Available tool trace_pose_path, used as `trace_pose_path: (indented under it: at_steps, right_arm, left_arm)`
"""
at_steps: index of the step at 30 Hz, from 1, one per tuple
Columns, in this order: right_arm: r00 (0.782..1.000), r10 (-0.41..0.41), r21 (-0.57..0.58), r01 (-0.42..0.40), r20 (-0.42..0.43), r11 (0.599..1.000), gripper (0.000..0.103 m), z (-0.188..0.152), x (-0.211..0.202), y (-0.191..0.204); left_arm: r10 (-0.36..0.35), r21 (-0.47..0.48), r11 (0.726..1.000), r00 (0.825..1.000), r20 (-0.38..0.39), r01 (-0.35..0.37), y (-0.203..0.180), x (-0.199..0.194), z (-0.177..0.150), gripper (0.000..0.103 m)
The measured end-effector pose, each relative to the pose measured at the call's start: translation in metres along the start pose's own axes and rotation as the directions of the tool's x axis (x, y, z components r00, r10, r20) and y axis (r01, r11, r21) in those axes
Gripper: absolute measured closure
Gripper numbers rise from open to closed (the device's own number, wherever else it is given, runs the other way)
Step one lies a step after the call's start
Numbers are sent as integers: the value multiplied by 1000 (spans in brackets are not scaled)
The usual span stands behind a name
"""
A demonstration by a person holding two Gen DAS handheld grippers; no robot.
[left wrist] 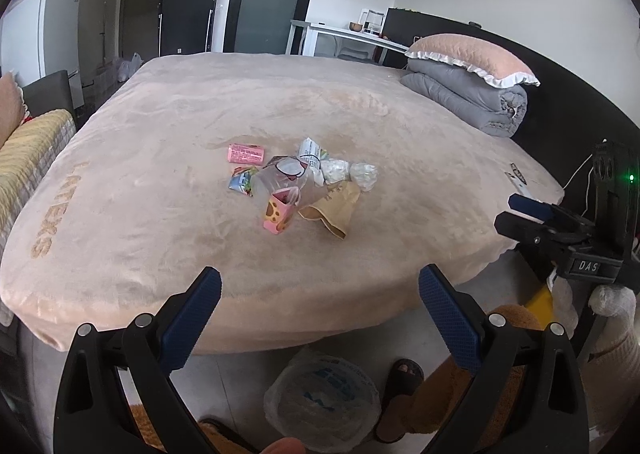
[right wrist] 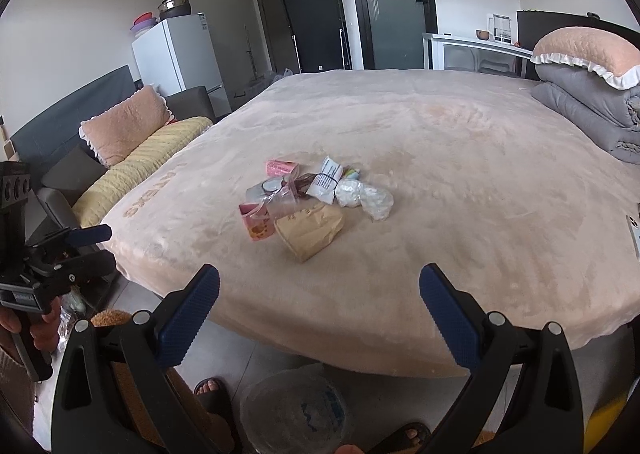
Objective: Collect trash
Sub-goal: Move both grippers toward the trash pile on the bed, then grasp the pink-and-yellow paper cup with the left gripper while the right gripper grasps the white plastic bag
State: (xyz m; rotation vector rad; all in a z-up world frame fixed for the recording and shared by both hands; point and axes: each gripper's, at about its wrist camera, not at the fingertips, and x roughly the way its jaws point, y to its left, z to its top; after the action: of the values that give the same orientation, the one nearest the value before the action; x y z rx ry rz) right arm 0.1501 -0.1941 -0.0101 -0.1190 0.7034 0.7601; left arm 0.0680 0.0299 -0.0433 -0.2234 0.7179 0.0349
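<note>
Centrally on the plush beige bed (left wrist: 168,126) lies a trash heap (left wrist: 298,186): a crinkled brown paper bag (left wrist: 334,208) at 5 o'clock, a boxy pink carton (left wrist: 276,214), clear plastic film, and wadded white wrappers (left wrist: 362,174) at 3 o'clock. Both the left tool (left wrist: 320,286) and right tool (right wrist: 320,282) gape wide, empty, above a bag-lined bin (left wrist: 322,402) on the floor.

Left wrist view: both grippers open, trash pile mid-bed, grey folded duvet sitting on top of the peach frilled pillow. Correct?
Not quite: the stacking is reversed. In the left wrist view the peach frilled pillow lies on top of the grey folded duvet. The rest holds: left gripper and right gripper are both open, and the pile of wrappers and small cartons sits mid-bed on the beige plush bed cover.
</note>
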Motion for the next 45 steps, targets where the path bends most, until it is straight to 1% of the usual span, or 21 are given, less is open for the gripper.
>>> trace_pose_path:
  at_steps: [4, 9, 13, 24, 28, 32, 35, 36, 37, 38, 40, 41, 42, 44, 45]
  right_arm:
    - [1000, 7, 13, -6, -12, 1000, 4, 10, 20, -10]
    - [999, 20, 31, -19, -26, 999, 4, 18, 47, -23]
    - [998, 26, 60, -23, -49, 998, 4, 23, 78, -35]
    - [995, 32, 128, -20, -93, 992, 5, 34, 152, -64]
    - [993, 34, 142, -19, -109, 990, 5, 39, 176, -72]
    - [993, 28, 142, -12, -110, 990, 8, 43, 198, -78]
    - [992, 21, 148, -2, -127, 989, 10, 43, 215, -84]
    - [991, 24, 155, -4, -129, 988, 10, 43, 221, -87]
    - [992, 26, 159, -6, -125, 987, 12, 45, 224, -89]
    - [991, 22, 163, -1, -130, 987, 13, 46, 229, -92]
    - [990, 29, 178, -4, -140, 984, 15, 48, 238, -96]
    - [990, 31, 179, -6, -139, 984, 19, 48, 241, -97]
    - [989, 25, 178, 2, -146, 984, 24, 48, 244, -99]
    - [989, 22, 183, 5, -148, 983, 29, 48, 248, -101]
    - [989, 22, 187, 6, -148, 982, 35, 48, 250, -102]
  left_arm:
    - [-12, -9, 1000, 1000, -9, 12, 6, 16, 8, 6]
    - [-19, -42, 999, 999, -30, 18, 20, 44, 19, 6]
    - [-24, -64, 998, 998, -53, 20, 33, 69, 25, 6]
    - [-55, -95, 995, 990, -129, 43, 58, 132, 28, 7]
    - [-70, -101, 993, 988, -135, 56, 63, 148, 31, 8]
    - [-85, -106, 992, 988, -130, 71, 67, 160, 35, 8]
    - [-99, -111, 990, 986, -133, 85, 71, 171, 37, 8]
    - [-100, -109, 990, 986, -135, 86, 71, 173, 37, 11]
    - [-103, -107, 990, 985, -139, 88, 71, 176, 37, 21]
    - [-106, -103, 991, 983, -149, 91, 71, 181, 37, 27]
    - [-99, -101, 991, 984, -148, 85, 72, 186, 36, 30]
    - [-100, -108, 991, 985, -143, 85, 73, 188, 36, 35]
    - [-107, -115, 989, 984, -145, 91, 75, 190, 36, 37]
    - [-124, -119, 987, 982, -142, 107, 75, 193, 36, 41]
    - [-124, -111, 988, 983, -134, 109, 74, 193, 36, 42]
